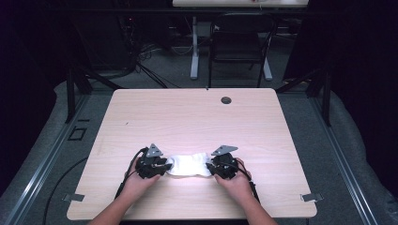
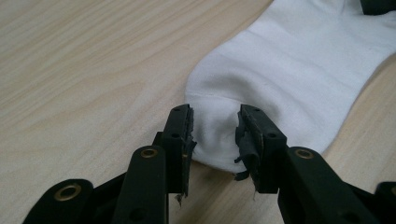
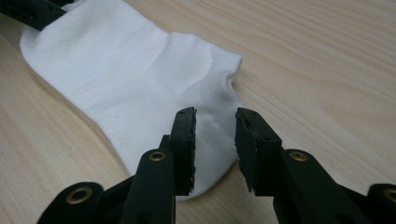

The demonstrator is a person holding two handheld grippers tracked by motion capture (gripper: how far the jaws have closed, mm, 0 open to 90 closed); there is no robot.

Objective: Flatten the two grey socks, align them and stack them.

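Observation:
A white sock (image 1: 189,165) lies flat on the wooden table (image 1: 187,117) near its front edge, stretched left to right between both grippers. My left gripper (image 1: 166,165) sits at the sock's left end. In the left gripper view its jaws stand apart, open (image 2: 215,135), with the rounded end of the sock (image 2: 289,60) between the tips. My right gripper (image 1: 210,167) is at the right end. In the right gripper view it is open (image 3: 215,135), its jaws astride the sock's (image 3: 126,70) ribbed edge. Neither pinches the fabric.
A round grommet hole (image 1: 226,100) sits near the table's far edge. Behind the table stand a black chair (image 1: 239,42) and a white desk leg (image 1: 194,47), with cables on the floor. Bare wood stretches beyond the sock.

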